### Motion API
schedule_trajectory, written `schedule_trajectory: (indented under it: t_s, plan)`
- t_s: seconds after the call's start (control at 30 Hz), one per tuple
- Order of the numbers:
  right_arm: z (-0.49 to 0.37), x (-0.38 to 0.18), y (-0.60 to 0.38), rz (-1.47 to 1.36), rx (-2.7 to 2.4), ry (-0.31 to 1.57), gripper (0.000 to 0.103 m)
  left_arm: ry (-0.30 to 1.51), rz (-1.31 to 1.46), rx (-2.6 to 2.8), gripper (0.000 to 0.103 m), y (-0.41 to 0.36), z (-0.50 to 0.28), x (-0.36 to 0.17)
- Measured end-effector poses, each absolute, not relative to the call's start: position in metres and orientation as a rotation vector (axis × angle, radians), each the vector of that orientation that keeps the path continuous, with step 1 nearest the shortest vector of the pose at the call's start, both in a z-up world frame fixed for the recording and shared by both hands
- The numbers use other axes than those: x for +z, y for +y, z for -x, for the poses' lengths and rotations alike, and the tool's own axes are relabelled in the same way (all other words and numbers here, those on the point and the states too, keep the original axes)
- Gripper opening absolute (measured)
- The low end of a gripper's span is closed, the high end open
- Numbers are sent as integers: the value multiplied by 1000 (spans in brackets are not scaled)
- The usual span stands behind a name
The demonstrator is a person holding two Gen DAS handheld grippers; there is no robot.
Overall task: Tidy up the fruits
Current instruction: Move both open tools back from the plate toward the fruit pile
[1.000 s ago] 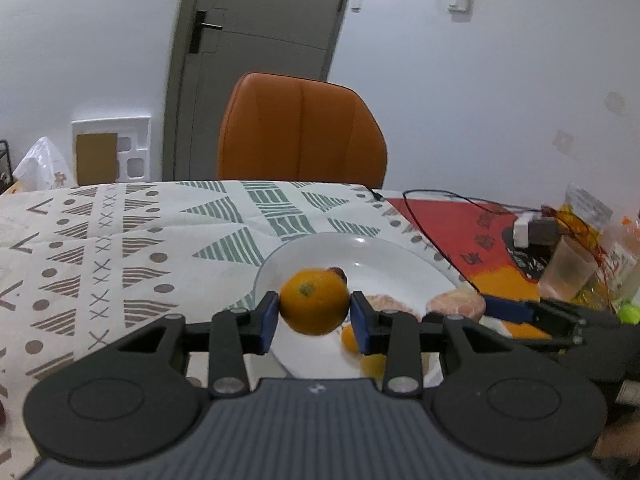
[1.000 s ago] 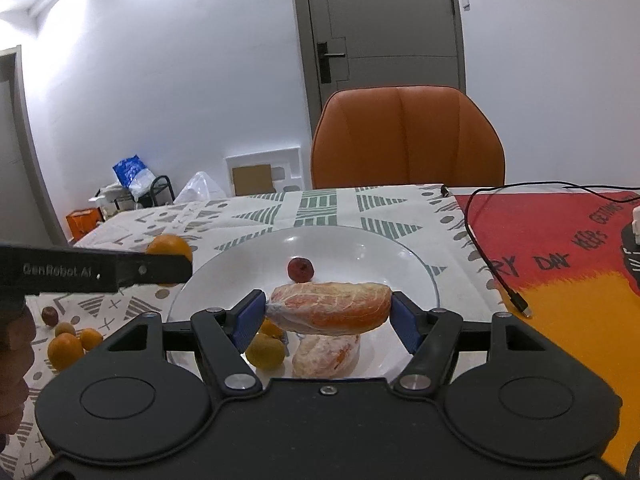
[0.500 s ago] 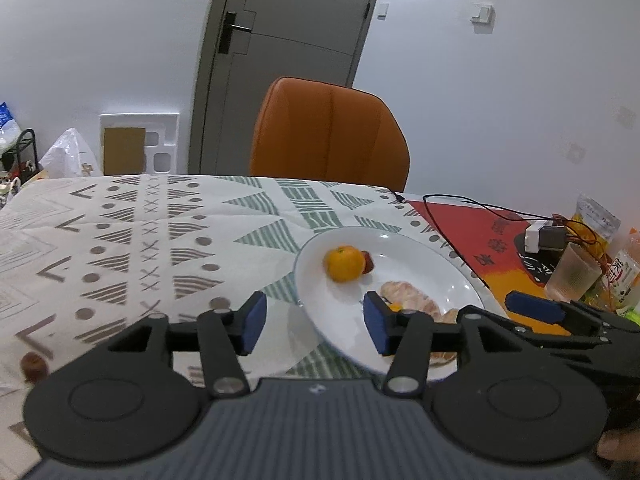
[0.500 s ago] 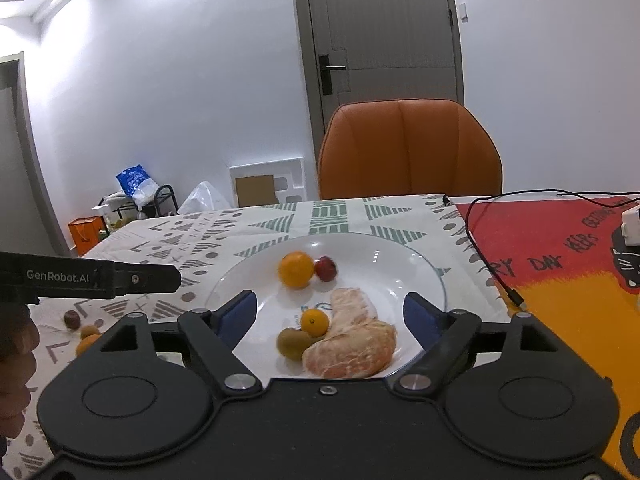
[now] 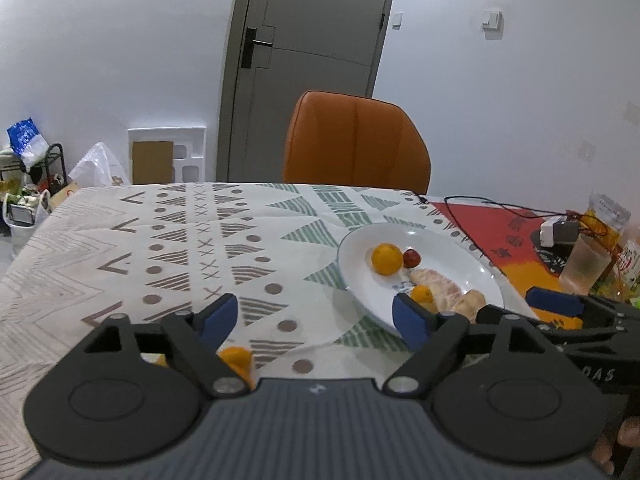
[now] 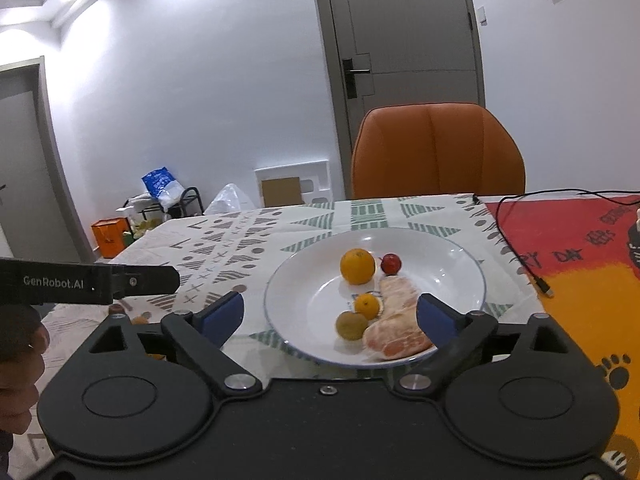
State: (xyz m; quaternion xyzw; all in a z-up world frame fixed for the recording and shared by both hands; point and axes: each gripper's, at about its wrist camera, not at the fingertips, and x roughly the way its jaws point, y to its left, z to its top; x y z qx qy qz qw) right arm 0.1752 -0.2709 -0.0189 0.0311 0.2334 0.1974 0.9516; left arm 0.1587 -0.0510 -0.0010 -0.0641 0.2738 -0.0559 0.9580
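A white plate (image 6: 460, 264) on the patterned tablecloth holds an orange (image 6: 357, 266), a small red fruit (image 6: 391, 263), a small orange fruit (image 6: 367, 306), a yellow-green fruit (image 6: 351, 325) and two peeled citrus pieces (image 6: 396, 330). My right gripper (image 6: 330, 314) is open and empty, just in front of the plate. My left gripper (image 5: 316, 316) is open and empty, left of the plate (image 5: 360, 280). A loose orange fruit (image 5: 236, 360) lies on the cloth under its left finger.
An orange chair (image 6: 438, 152) stands behind the table. A red and orange mat (image 6: 580, 248) with a black cable (image 6: 516, 248) lies to the right. A plastic cup (image 5: 584, 266), a charger and snack packets stand at the far right. More small fruits lie partly hidden at the left.
Both grippers opened and drew back from the plate. The orange left my left gripper and the peeled citrus piece left my right gripper; both now lie on the plate.
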Motion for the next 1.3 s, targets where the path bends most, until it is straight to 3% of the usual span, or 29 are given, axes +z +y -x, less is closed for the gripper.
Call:
schedule_trajectory:
  t_s: [0.17, 1.03, 1.3]
  plan:
    - [-167, -16, -267, -89, 413, 491, 103, 551, 122, -98, 90, -41, -144, -1]
    - [-158, -24, -217, -67, 522, 539, 103, 558, 186, 26, 91, 38, -112, -24]
    - [-161, -28, -198, -54, 569, 553, 103, 573, 205, 39, 88, 50, -111, -32]
